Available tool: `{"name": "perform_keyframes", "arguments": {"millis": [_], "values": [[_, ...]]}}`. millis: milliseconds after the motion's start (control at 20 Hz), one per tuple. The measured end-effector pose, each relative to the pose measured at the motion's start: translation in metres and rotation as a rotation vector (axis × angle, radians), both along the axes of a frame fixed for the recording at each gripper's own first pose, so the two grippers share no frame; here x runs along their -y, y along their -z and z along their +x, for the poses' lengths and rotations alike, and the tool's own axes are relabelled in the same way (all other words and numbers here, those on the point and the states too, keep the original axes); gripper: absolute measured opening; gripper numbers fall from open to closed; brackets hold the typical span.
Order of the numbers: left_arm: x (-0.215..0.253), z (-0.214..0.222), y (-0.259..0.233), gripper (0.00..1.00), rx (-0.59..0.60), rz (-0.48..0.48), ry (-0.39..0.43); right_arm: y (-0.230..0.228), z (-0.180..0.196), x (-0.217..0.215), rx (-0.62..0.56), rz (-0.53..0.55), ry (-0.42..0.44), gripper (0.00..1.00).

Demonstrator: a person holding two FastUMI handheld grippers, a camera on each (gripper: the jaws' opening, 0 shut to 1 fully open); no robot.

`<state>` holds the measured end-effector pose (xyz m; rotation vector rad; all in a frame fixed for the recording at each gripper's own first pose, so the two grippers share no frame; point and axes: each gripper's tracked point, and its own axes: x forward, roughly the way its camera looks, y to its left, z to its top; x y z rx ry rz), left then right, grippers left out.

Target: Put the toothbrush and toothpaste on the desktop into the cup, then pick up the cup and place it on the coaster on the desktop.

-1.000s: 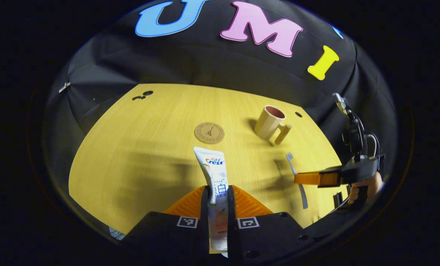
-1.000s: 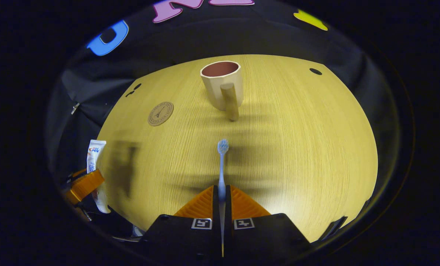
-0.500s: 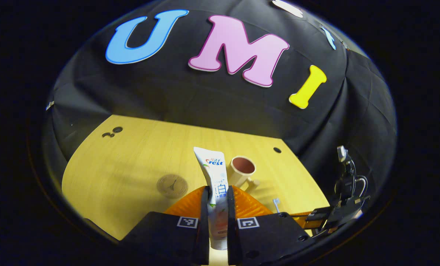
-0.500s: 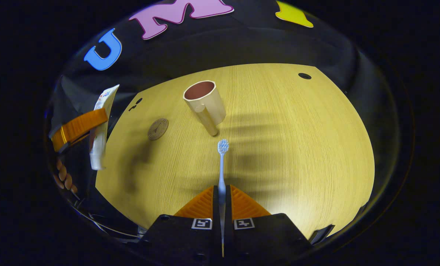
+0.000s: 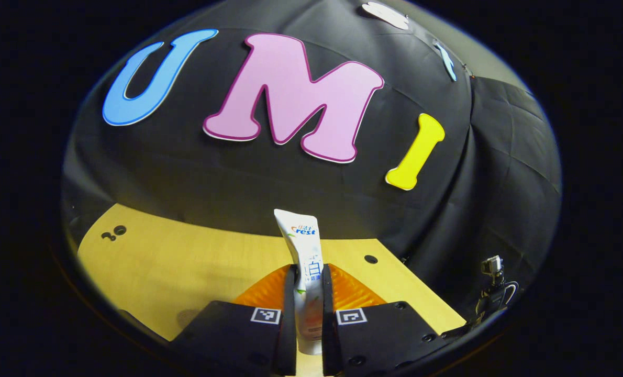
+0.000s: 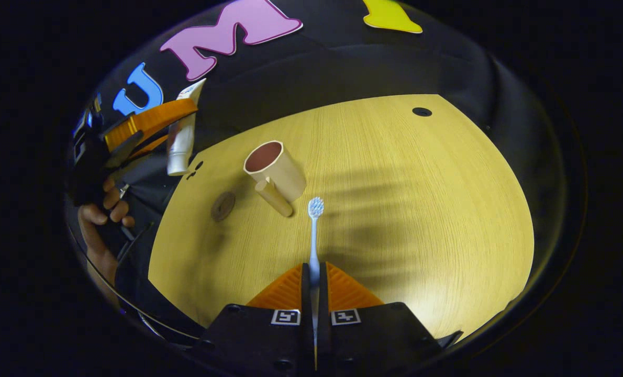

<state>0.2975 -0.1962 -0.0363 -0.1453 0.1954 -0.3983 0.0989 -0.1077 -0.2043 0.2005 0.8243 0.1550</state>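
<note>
Toothbrush (image 6: 314,235), pinched between the right gripper (image 6: 313,275) fingers, points bristles-first along them toward the cup (image 6: 276,169) just ahead-left on the desktop (image 6: 421,199), while the left gripper (image 5: 307,275) clamps the toothpaste (image 5: 305,262) raised farther off.

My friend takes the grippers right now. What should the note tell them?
Left gripper: shut on the toothpaste, held up off the table; it is also seen in the right gripper view, up left of the cup.
Right gripper: shut on the toothbrush, bristle end pointing forward, near the cup.
The cup stands upright and empty on the table, handle toward the right gripper. The coaster lies bare just left of it.
Done: both items picked up.
Left: drop toothbrush and toothpaste into the cup, then lift the cup onto the coaster.
</note>
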Motion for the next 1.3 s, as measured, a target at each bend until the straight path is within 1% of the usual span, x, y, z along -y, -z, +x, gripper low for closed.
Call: {"name": "perform_keyframes", "arguments": {"millis": [150,350,450,650,850,950,1000,1050,1100,1200,1300], "values": [[0.014,0.027,0.009,0.24,0.029,0.010,0.024,0.000,0.011,0.004,0.022,0.011,-0.009,0.06],[0.026,0.053,0.020,0.24,0.055,-0.040,0.066,0.004,0.019,0.007,0.047,0.007,-0.023,0.06],[0.030,0.063,0.029,0.24,0.076,-0.038,0.081,0.004,0.024,0.008,0.069,0.022,-0.015,0.06],[0.038,0.075,0.066,0.26,0.059,0.030,0.104,0.009,0.029,0.009,0.095,0.042,0.000,0.06],[0.041,0.069,0.086,0.26,0.146,0.130,0.127,0.014,0.035,0.006,0.123,0.061,0.004,0.06],[0.037,0.068,0.097,0.28,0.161,0.170,0.123,0.016,0.040,0.005,0.141,0.067,0.004,0.07],[0.033,0.067,0.100,0.34,0.162,0.177,0.118,0.017,0.043,0.006,0.157,0.058,0.007,0.06],[0.029,0.066,0.106,0.31,0.156,0.174,0.112,0.016,0.047,0.007,0.177,0.052,0.007,0.06],[0.028,0.064,0.109,0.31,0.148,0.162,0.114,0.014,0.053,0.006,0.198,0.049,0.009,0.06],[0.018,0.058,0.105,0.37,0.159,0.152,0.082,0.008,0.064,0.005,0.237,0.059,0.020,0.07],[0.007,0.048,0.093,0.70,0.185,0.121,0.047,-0.004,0.079,0.004,0.280,0.080,0.036,0.06]]}}
